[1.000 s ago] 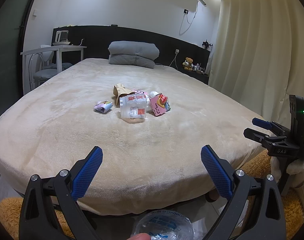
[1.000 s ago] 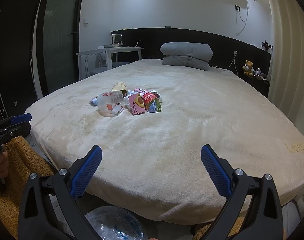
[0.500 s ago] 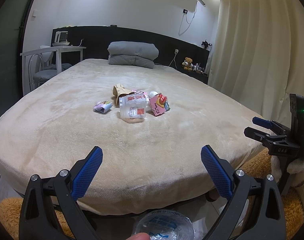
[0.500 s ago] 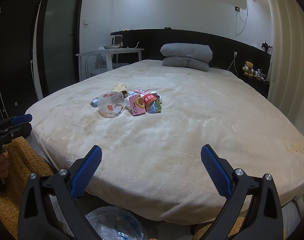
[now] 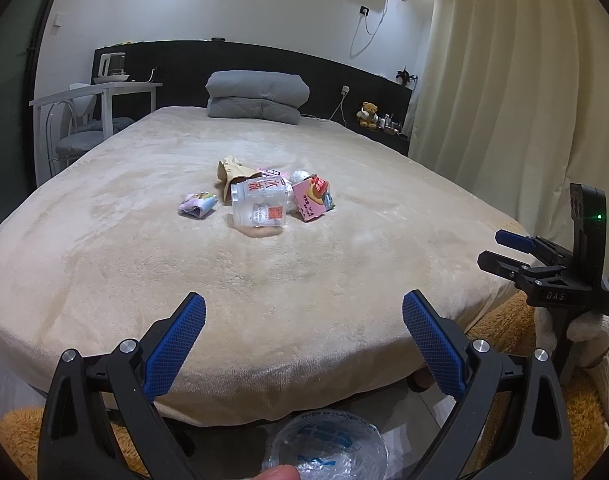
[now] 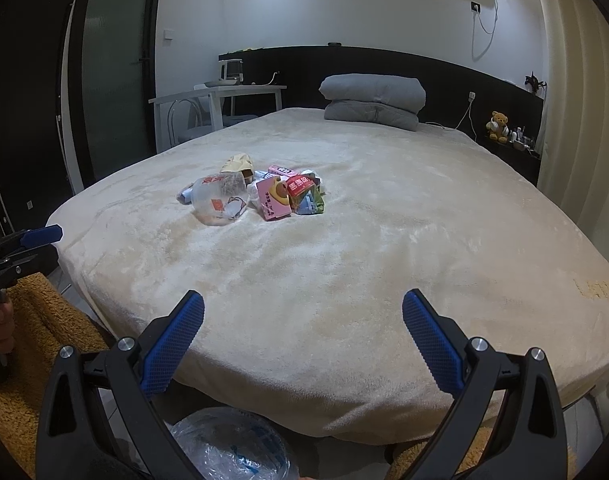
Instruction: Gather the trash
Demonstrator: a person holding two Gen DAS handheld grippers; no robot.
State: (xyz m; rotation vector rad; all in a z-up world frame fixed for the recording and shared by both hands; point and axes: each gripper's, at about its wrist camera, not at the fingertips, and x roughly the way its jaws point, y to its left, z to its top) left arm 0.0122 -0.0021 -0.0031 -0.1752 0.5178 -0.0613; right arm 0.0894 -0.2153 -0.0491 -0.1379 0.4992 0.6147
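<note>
A small heap of trash lies mid-bed: a crushed clear plastic bottle (image 5: 258, 207) (image 6: 219, 200), a pink carton (image 5: 310, 202) (image 6: 271, 198), a brown paper bag (image 5: 231, 172) (image 6: 236, 163) and a pale purple wrapper (image 5: 197, 204). My left gripper (image 5: 303, 322) hovers open over the bed's near edge, well short of the heap, with nothing between its fingers. My right gripper (image 6: 303, 320) is likewise open and empty at the bed's foot. Each gripper shows in the other's view: the right one (image 5: 516, 250) and the left one (image 6: 28, 240).
A clear plastic bag (image 5: 324, 450) (image 6: 232, 444) sits on the floor just below both grippers. The beige bed (image 5: 144, 240) has a folded grey quilt (image 5: 258, 96) at its head. Orange shaggy rugs (image 6: 44, 320) flank the bed. A white desk (image 5: 96, 92) stands left, curtains (image 5: 504, 80) right.
Both views have risen slightly, so the heap sits a little lower in frame. Both grippers stay open and the trash has not moved.
</note>
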